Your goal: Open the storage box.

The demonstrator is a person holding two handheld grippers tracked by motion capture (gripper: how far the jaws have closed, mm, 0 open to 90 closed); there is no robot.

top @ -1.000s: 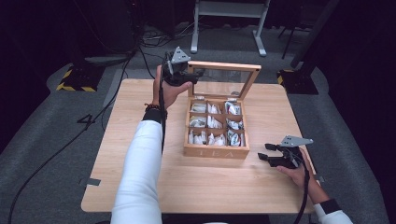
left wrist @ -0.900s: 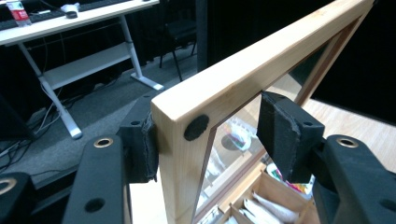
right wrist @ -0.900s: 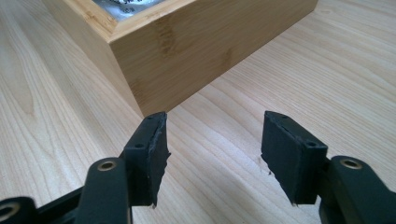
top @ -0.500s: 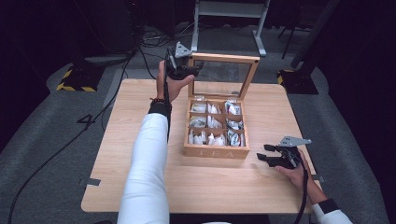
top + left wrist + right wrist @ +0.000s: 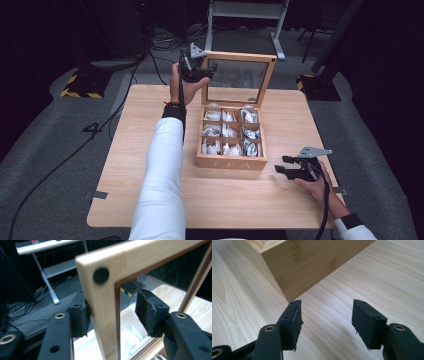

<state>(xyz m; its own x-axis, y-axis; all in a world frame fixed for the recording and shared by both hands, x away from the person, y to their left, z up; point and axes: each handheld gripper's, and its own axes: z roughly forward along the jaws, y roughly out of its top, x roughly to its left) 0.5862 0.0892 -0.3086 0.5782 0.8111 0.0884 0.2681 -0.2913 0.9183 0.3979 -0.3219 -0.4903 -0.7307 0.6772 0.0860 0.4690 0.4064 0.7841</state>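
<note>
One lid [image 5: 239, 80] upright, long axis crosswise; left gripper [image 5: 196, 71] jaws closing round corner, right gripper [image 5: 289, 166] apart

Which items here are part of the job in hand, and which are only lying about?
In the job:
- lid, upright, its frame between the left tongs, which have just been closing
- tea box with packets

Lying about:
- right tongs, open over the table beside the box
- metal stand
- floor cables
</note>
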